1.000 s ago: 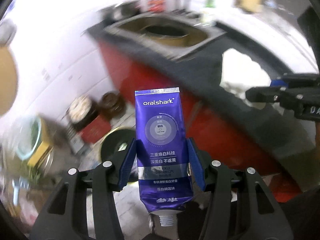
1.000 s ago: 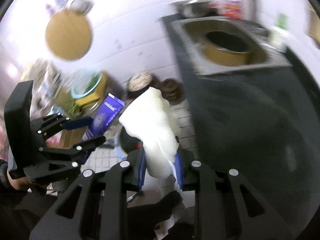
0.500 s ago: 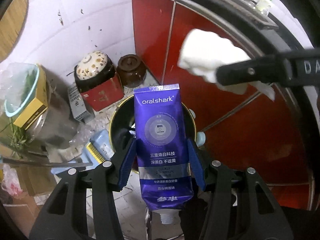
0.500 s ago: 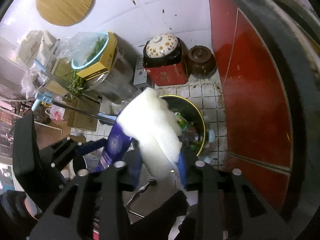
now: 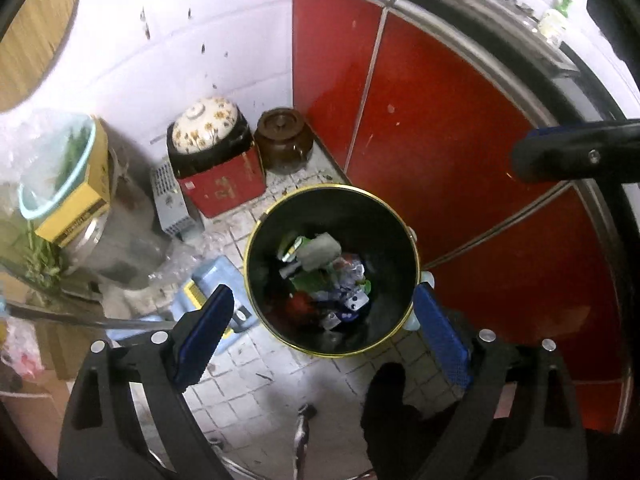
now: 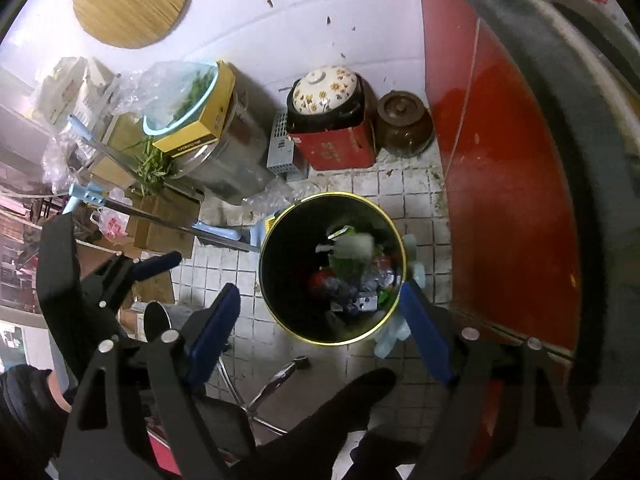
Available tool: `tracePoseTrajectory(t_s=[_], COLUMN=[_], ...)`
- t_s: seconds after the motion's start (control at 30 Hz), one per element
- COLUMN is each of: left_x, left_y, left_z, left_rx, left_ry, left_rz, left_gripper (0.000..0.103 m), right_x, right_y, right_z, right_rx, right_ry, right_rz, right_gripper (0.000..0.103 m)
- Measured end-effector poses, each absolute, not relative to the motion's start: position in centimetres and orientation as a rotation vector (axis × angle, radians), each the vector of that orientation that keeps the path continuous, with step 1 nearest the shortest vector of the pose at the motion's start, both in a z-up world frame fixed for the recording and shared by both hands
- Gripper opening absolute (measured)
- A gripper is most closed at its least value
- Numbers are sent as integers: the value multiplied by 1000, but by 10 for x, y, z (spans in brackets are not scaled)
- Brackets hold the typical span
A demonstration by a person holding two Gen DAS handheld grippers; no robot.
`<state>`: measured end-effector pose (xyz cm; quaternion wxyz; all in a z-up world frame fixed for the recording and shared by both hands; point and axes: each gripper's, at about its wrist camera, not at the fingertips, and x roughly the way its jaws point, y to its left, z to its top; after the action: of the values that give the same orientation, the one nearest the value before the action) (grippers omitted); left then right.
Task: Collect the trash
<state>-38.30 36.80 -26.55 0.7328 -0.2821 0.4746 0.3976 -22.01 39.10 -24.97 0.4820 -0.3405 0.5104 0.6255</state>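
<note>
A black trash bin [image 5: 256, 280] with a gold rim stands on the tiled floor, also in the right wrist view [image 6: 276, 276]. It holds mixed trash, with a pale wad [image 5: 322, 250] on top, blurred in the right wrist view [image 6: 354, 246]. My left gripper [image 5: 324, 328] is open and empty, above the bin's near rim. My right gripper [image 6: 320, 318] is open and empty, above the bin too. One right finger [image 5: 576, 154] shows at the right of the left wrist view. The left gripper [image 6: 120, 276] shows at the left of the right wrist view.
Red cabinet doors [image 5: 440, 140] stand right of the bin. Behind it are a flowered pot on a red box [image 5: 212, 152], a brown jar [image 5: 284, 140] and a steel drum with a yellow box [image 5: 76, 200]. A blue dustpan [image 5: 208, 292] lies left of the bin.
Both grippers have opened. The purple toothpaste tube has left my left gripper and the white wad has left my right gripper. Both cameras now look straight down into the bin.
</note>
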Motion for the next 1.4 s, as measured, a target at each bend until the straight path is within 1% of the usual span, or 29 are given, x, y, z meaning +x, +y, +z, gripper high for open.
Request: tracePoseTrajectory(t_s=[0.07, 0.17, 0.27, 0.37, 0.5, 0.6, 0.67, 0.77, 0.87, 1.07, 1.13, 1.23, 1.4], left_x=[-380, -368, -339, -292, -217, -157, -111, -61, -18, 41, 48, 53, 54], left_y=[363, 354, 340, 314, 274, 238, 202, 152, 104, 15, -12, -31, -47], left_z=[-251, -224, -195, -159, -124, -105, -91, -72, -55, -44, -39, -37, -38], left_rx=[-596, -592, -552, -443, -332, -257, -168, -89, -49, 9, 33, 51, 68], left_ry=[1047, 1041, 1056, 1050, 1034, 1037, 1035, 1005, 991, 994, 995, 995, 1003], left_rz=[890, 900, 850, 741, 567, 429, 332, 215, 111, -33, -57, -84, -93], left_gripper=[91, 92, 93, 93, 93, 93, 93, 93, 93, 93, 93, 93, 93], right_x=[-213, -201, -172, -139, -77, -32, -10, 18, 30, 39, 38, 30, 33], right_y=[379, 355, 315, 267, 177, 101, 51, -40, -108, -231, -249, -277, -292], right_z=[-230, -204, -160, -117, -68, -44, -35, -25, -20, -6, -7, -7, -9], right_rx=[-810, -810, -770, -687, -555, -424, -346, -231, -153, -15, 4, 30, 38], right_ry=[1226, 1194, 1183, 1122, 1042, 1032, 1016, 1001, 1005, 985, 985, 978, 980], right_rz=[1524, 1489, 1434, 1370, 1164, 979, 851, 620, 459, 201, 168, 135, 121], right_gripper=[85, 88, 90, 94, 94, 94, 94, 94, 94, 94, 94, 94, 94])
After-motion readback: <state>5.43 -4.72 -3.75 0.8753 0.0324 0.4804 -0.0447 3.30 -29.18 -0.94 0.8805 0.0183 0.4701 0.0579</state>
